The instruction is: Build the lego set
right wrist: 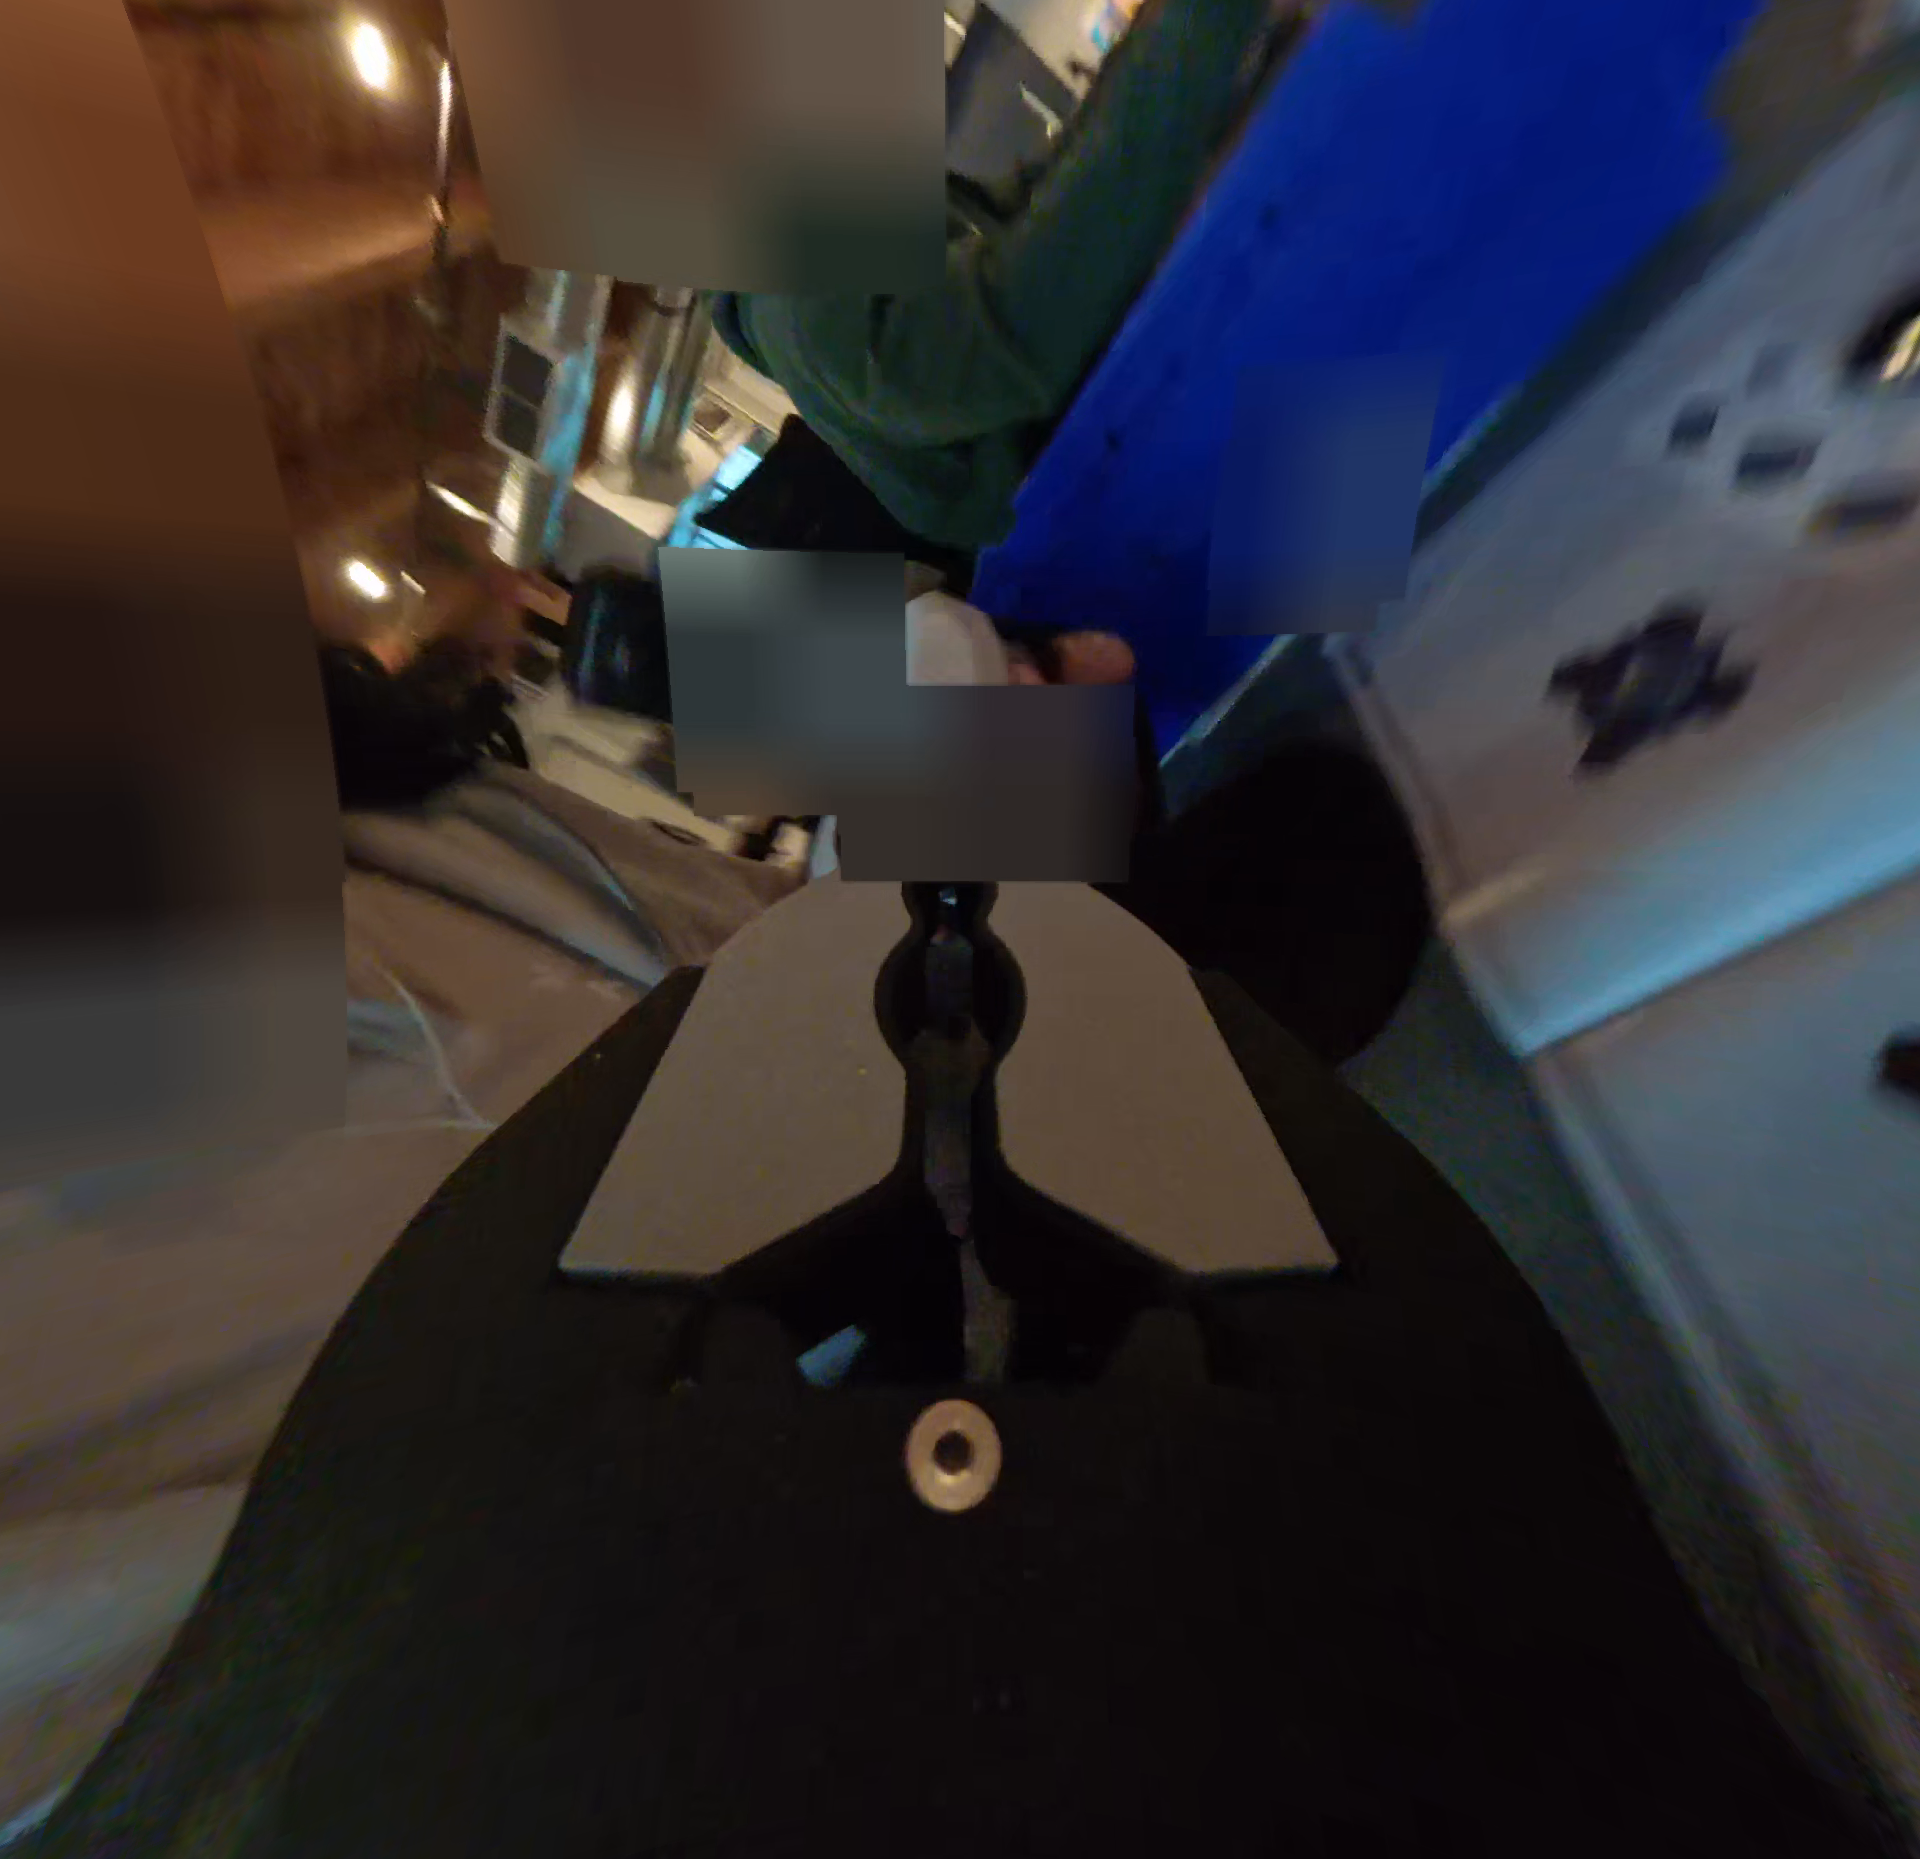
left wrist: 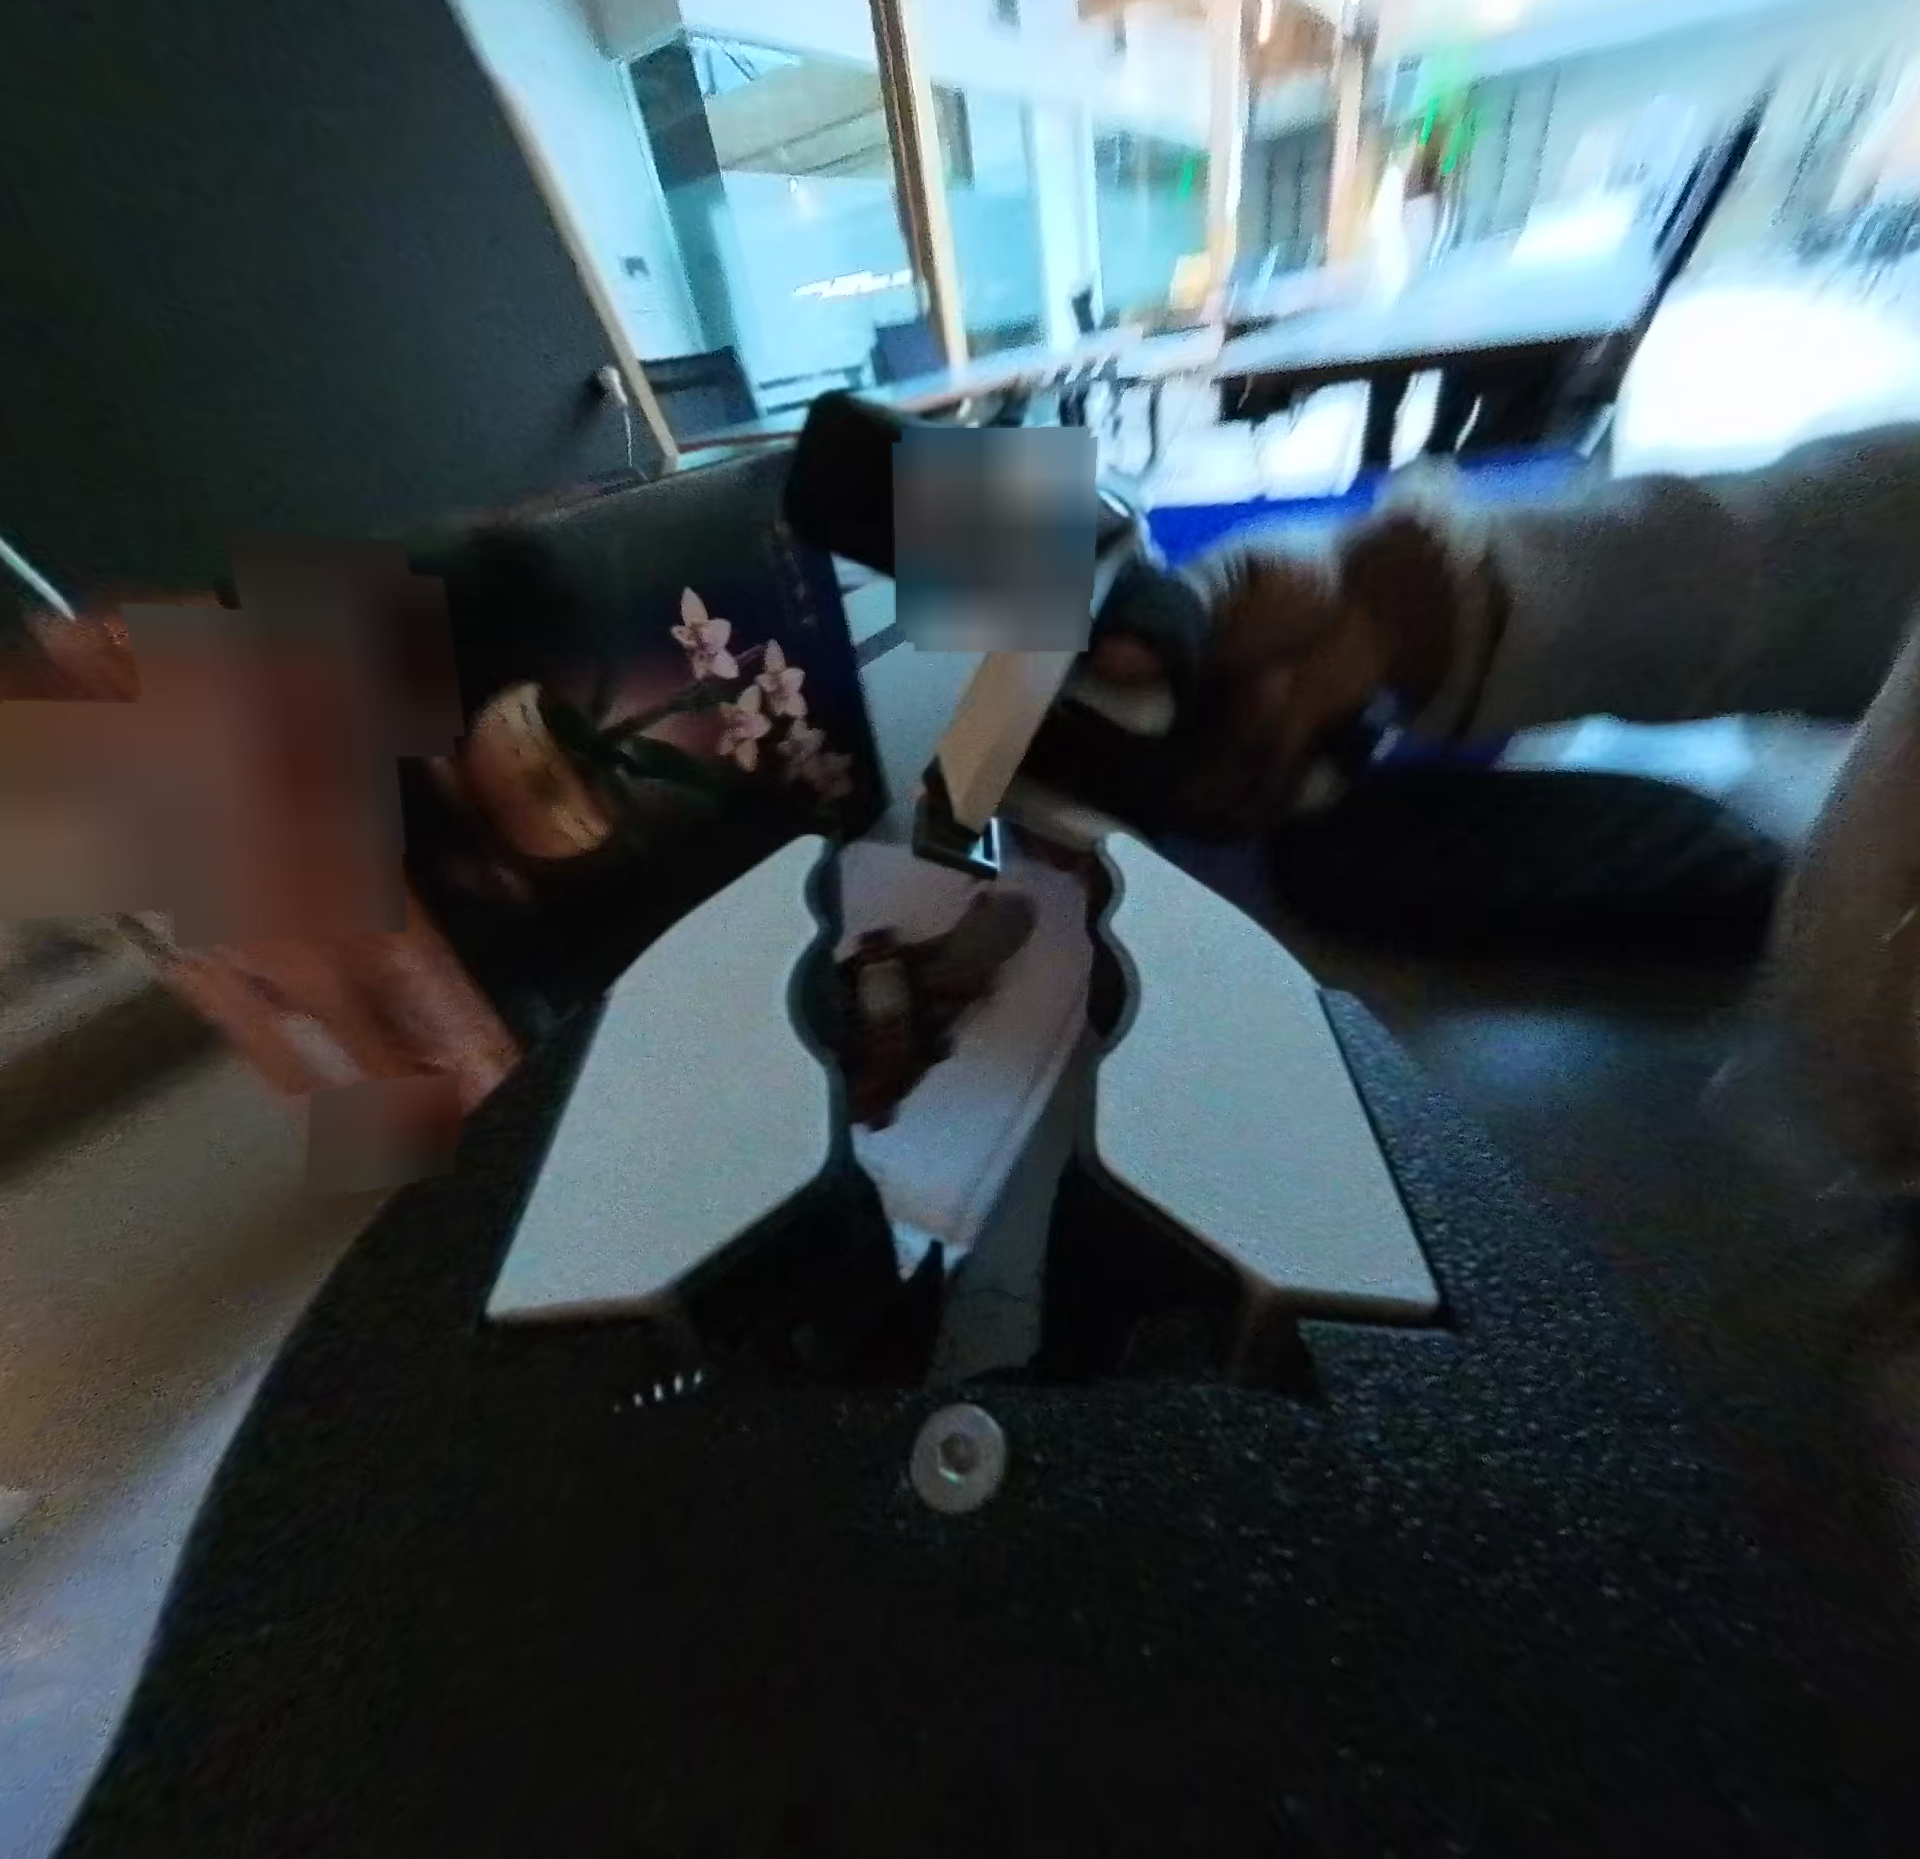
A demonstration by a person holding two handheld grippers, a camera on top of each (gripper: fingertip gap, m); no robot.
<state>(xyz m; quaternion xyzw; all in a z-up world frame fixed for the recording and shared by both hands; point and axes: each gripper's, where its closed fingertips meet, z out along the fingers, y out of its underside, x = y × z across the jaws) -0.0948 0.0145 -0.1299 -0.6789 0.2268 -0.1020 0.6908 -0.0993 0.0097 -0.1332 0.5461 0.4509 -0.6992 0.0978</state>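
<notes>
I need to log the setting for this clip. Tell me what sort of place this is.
Probably an open office or shared workspace, though blur limits certainty. The left wrist view shows glass partitions and long desks behind; the right wrist view shows a seated person's green sleeve nearby.

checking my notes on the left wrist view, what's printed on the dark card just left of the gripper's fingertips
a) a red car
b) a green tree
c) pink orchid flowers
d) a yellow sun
c: the dark card standing just left of the left gripper shows a spray of pale pink orchid-like flowers beside a tan pot shape, and nothing like a car, sun or tree.
</notes>
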